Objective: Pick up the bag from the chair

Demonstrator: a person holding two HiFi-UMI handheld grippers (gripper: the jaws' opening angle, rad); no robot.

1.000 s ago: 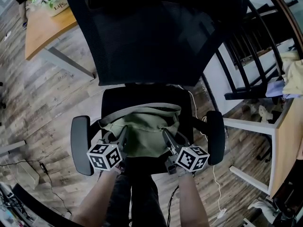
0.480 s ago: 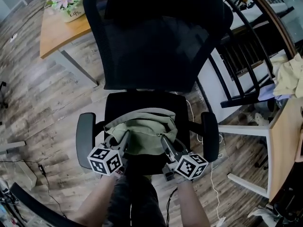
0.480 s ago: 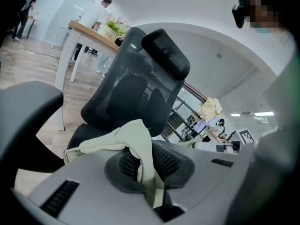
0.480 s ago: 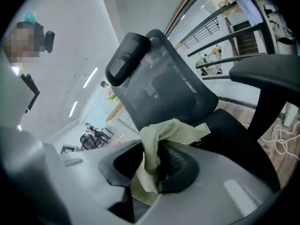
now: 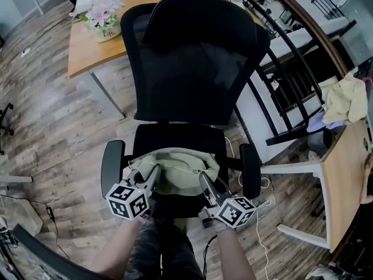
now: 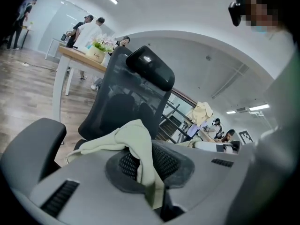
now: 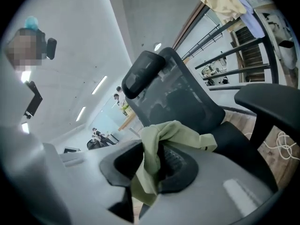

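Note:
A pale green cloth bag (image 5: 180,167) hangs low over the front of the black office chair's seat (image 5: 175,136), bunched between my two grippers. My left gripper (image 5: 152,172) is shut on the bag's left edge; in the left gripper view a fold of the green cloth (image 6: 137,142) runs down between the pads. My right gripper (image 5: 205,177) is shut on the bag's right edge, and the cloth (image 7: 157,146) is pinched in its jaws, which have just been closing on it. The bag's underside is hidden.
The chair's armrests (image 5: 112,168) (image 5: 249,171) flank the bag, and its tall backrest (image 5: 195,69) stands behind. A wooden table with a flower pot (image 5: 102,22) is at the back left. A black rack (image 5: 291,80), a white desk frame and a cloth pile (image 5: 344,98) stand right. Cables (image 5: 265,186) lie on the floor.
Both grippers have risen with the bag's edges in them, and the bag has gathered into a smaller bundle. The head view now takes in the whole backrest and more of the table.

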